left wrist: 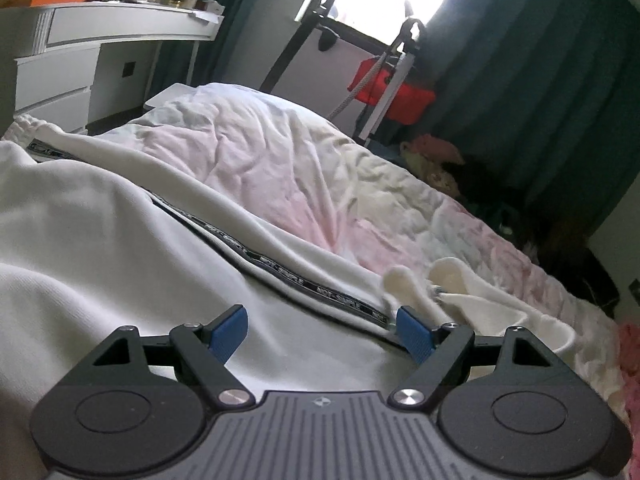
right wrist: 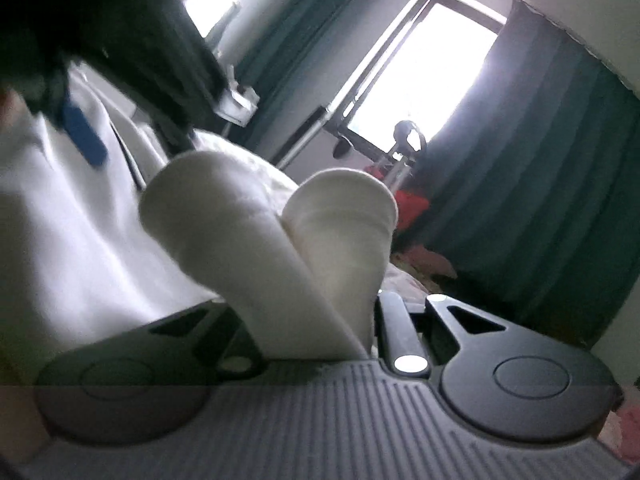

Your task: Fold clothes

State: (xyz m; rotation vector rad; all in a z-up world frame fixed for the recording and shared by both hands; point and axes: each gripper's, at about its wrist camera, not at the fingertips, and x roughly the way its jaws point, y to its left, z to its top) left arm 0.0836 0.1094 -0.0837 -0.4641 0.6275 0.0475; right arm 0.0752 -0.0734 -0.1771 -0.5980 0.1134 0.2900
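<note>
The left gripper (left wrist: 322,330) is seen with its 2 blue pads (left wrist: 228,330) spread wide, nothing held between them, low over the white garment (left wrist: 100,248). The garment is spread across the bed (left wrist: 280,168), and its black lettered tape (left wrist: 280,276) runs diagonally toward the gap between the pads. A rumpled white fold (left wrist: 460,284) is bunched just beyond the right pad, near the bed's right edge. Open quilt is offered ahead, while the white dresser (left wrist: 80,64) stands off the far left corner and dark green curtains (left wrist: 540,100) close the right side. On the right gripper (right wrist: 320,320), fabric is clamped: 2 folds of the same white garment (right wrist: 224,216) rise from between its fingers, the pads hidden under the cloth. The other tool's blue pad (right wrist: 84,132) is blurred at upper left.
</note>
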